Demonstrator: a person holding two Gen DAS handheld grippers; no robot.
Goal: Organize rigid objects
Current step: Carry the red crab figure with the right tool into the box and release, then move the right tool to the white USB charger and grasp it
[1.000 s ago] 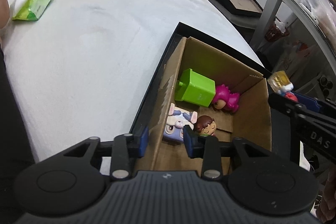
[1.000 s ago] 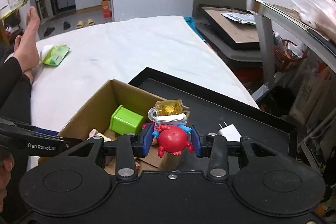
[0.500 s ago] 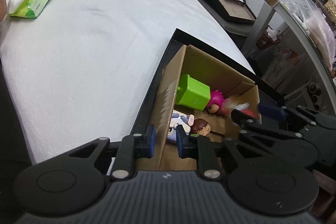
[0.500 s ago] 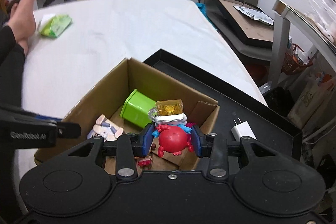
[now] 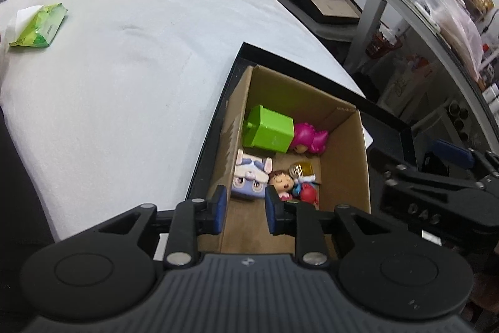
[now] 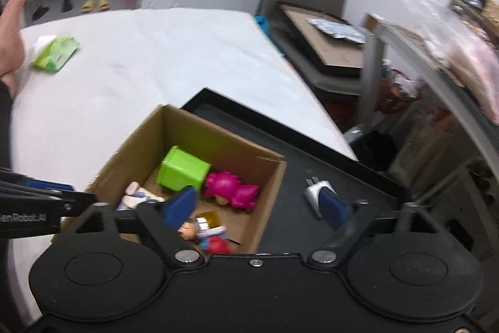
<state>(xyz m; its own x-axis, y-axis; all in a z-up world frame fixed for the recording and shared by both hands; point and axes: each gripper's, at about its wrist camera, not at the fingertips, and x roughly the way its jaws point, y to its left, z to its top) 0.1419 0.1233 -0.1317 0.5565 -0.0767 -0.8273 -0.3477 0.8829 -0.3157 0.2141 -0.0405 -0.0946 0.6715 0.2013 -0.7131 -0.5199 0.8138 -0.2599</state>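
Right gripper (image 6: 257, 205): jaws spread wide, nothing between blue pads (image 6: 181, 203), tilted. Left gripper (image 5: 244, 209): jaws partly closed, gap narrow, pads (image 5: 220, 208) parallel; whether they grip anything cannot be told.
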